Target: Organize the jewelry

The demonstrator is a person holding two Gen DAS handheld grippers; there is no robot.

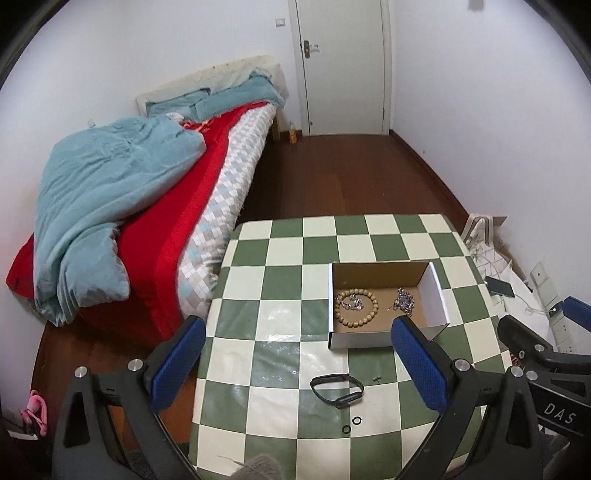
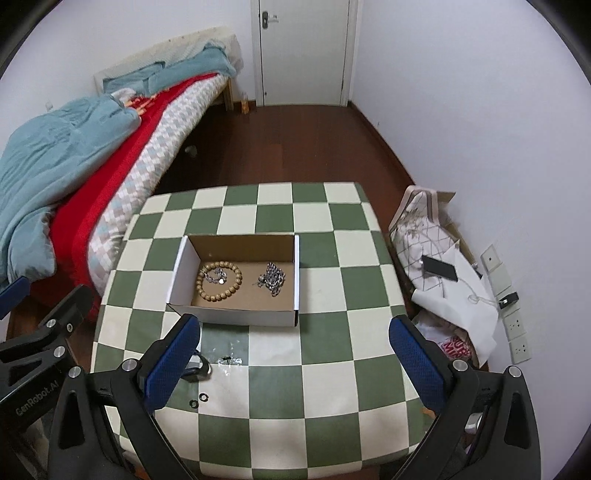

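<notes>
Already, from the left wrist, a bead bracelet (image 1: 356, 308) and chain (image 1: 404, 301) lie in the box (image 1: 384, 267), while the wide-open, empty left gripper (image 1: 298, 365) hovers over a wristband (image 1: 337, 390) on the checkered counter (image 1: 280, 280). From the right wrist, the right gripper (image 2: 294, 365) gapes equally empty; two small rings (image 2: 199, 400) remain outside.

A bedroom in a home. A bed (image 1: 155, 206) runs along the left wall, with a rumpled blue-grey quilt (image 1: 107, 218), a red sheet (image 1: 173, 236) and a diamond-patterned mattress cover. A white door (image 1: 343, 66) with a lever handle stands shut at the far end, a light switch (image 1: 280, 23) beside it. The floor (image 1: 351, 177) is dark wood boards. Near the camera sits a small table under a green-and-cream checked cloth (image 2: 280, 369). On the right, against the white wall, lie a patterned bag (image 2: 421, 229), a phone (image 2: 439, 272) on its cable, and wall sockets (image 2: 517, 332)
</notes>
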